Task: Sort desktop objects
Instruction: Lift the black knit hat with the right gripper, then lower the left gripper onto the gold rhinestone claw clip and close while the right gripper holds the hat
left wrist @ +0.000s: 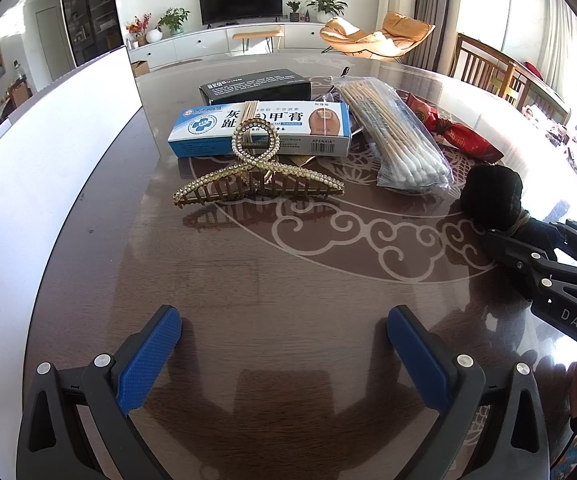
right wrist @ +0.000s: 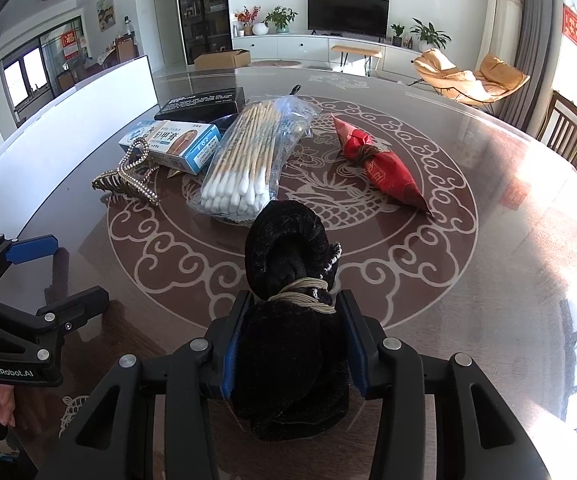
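Note:
My right gripper (right wrist: pixel 294 304) is shut on a black velvet pouch (right wrist: pixel 288 252) tied with a cord; the pouch also shows at the right of the left wrist view (left wrist: pixel 492 192). My left gripper (left wrist: pixel 284 332) is open and empty over the table, short of a gold rhinestone hair claw (left wrist: pixel 254 172). Behind the claw lie a blue-white ointment box (left wrist: pixel 264 128), a black box (left wrist: pixel 256 86), a bag of cotton swabs (left wrist: pixel 396 136) and a red pouch (left wrist: pixel 456 132). In the right wrist view the claw (right wrist: pixel 128 180), swabs (right wrist: pixel 248 164) and red pouch (right wrist: pixel 384 164) lie ahead.
A white bin wall (left wrist: pixel 48 152) stands along the table's left side. The round dark table (left wrist: pixel 288 272) has a glass top with a dragon pattern. Wooden chairs (left wrist: pixel 500 68) stand at the far right edge.

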Demonstrator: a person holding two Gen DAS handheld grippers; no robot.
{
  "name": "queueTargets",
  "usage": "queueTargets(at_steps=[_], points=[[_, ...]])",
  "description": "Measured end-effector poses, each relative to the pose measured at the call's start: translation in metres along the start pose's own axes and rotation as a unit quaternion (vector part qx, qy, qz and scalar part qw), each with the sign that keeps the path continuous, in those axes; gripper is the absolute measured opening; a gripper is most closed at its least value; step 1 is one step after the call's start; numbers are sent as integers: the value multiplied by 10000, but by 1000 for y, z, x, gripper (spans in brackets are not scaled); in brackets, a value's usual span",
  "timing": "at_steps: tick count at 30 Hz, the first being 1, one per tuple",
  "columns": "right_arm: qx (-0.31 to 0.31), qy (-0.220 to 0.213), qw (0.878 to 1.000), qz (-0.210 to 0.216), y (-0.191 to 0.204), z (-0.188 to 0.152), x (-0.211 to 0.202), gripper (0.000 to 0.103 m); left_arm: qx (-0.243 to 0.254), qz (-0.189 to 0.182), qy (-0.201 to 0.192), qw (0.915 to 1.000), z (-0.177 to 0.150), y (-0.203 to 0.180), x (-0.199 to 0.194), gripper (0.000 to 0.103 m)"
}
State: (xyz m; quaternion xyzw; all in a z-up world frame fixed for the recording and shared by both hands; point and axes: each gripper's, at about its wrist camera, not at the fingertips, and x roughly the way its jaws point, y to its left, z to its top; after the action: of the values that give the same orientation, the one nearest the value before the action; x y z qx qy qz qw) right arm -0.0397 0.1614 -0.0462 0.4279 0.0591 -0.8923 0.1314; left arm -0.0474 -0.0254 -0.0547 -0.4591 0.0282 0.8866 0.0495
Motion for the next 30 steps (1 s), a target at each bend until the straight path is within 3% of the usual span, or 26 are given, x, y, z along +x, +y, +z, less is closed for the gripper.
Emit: queueTargets(at_steps=[6,10,16,22,26,30], points=[[33,-4,10000,61,-2,1,0,45,75,-100,18,9999,-1,0,-1,103],[75,-14,9998,158,-4,1,-1,47,60,-640,-29,9979,2,11,-6,103],[194,-41,9993,310,-8,2,-1,47,-263,-697,-27,9972,38,41,-3,103],[254,-53,9989,384,-9,2,-2,47,-7,-568,-213,9982,88,39,10,103],[206,-42,9992,327,-6,3,-1,47,197,-447,365,9981,90,34,45,103],[228,-45,9991,352,-7,3,-1,47,13,-506,287,9983,88,39,44,103]])
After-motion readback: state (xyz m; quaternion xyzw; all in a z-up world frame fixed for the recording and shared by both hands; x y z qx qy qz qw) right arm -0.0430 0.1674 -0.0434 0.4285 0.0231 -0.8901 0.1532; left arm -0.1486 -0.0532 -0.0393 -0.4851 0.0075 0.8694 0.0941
